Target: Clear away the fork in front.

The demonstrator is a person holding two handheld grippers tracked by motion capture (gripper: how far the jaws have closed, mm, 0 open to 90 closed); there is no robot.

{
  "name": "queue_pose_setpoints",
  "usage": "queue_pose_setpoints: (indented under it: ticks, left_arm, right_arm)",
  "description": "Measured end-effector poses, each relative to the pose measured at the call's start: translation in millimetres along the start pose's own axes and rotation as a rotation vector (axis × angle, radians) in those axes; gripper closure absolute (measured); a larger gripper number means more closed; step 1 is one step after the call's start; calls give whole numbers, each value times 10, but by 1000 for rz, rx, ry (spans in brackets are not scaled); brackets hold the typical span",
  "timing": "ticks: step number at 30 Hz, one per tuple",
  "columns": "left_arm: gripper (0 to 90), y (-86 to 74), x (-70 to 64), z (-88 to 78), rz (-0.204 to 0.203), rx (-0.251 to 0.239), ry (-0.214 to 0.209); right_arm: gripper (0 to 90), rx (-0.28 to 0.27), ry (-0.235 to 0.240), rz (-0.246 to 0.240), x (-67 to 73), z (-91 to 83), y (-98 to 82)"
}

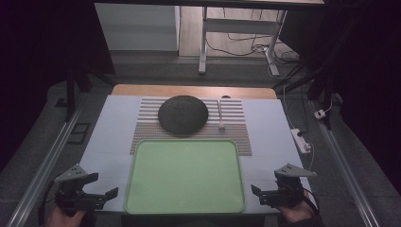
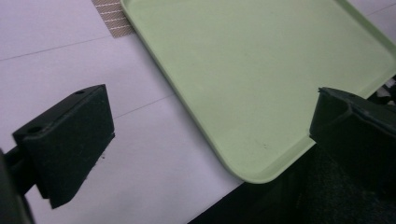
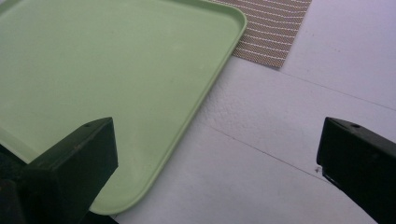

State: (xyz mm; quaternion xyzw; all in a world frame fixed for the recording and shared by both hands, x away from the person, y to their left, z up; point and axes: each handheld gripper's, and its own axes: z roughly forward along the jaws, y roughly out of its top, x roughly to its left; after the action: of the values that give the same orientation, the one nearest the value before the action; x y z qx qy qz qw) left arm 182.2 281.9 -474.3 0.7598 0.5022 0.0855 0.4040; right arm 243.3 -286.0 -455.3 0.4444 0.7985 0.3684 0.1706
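An empty light green tray point(image 1: 185, 176) lies at the near middle of the white table, its rim also in the left gripper view point(image 2: 196, 126) and the right gripper view point(image 3: 205, 88). Behind it a dark round plate point(image 1: 183, 114) rests on a striped mat point(image 1: 236, 127), with a small white utensil point(image 1: 221, 115) to its right. My left gripper point(image 1: 103, 186) is held at the tray's near left corner, jaws wide open and empty point(image 2: 205, 135). At the tray's near right corner my right gripper point(image 1: 259, 193) is likewise open with nothing between its jaws point(image 3: 217, 158).
The table's near edge runs just below the tray. A white power strip point(image 1: 301, 140) and cables lie off the table's right side. Metal rails point(image 1: 42, 170) flank the table. A desk frame point(image 1: 236, 33) stands beyond the far edge.
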Motion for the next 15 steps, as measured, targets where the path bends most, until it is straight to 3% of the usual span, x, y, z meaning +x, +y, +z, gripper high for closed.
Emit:
queue_pose_setpoints:
  ticks: [5,15]
  left_arm:
    - [9,5,-2,7,12,8,-7]
    - [31,9,-10,12,23,9,-11]
  right_arm:
    - [0,18,10,-13,11,15,5]
    - [0,39,38,4,-15,32,9]
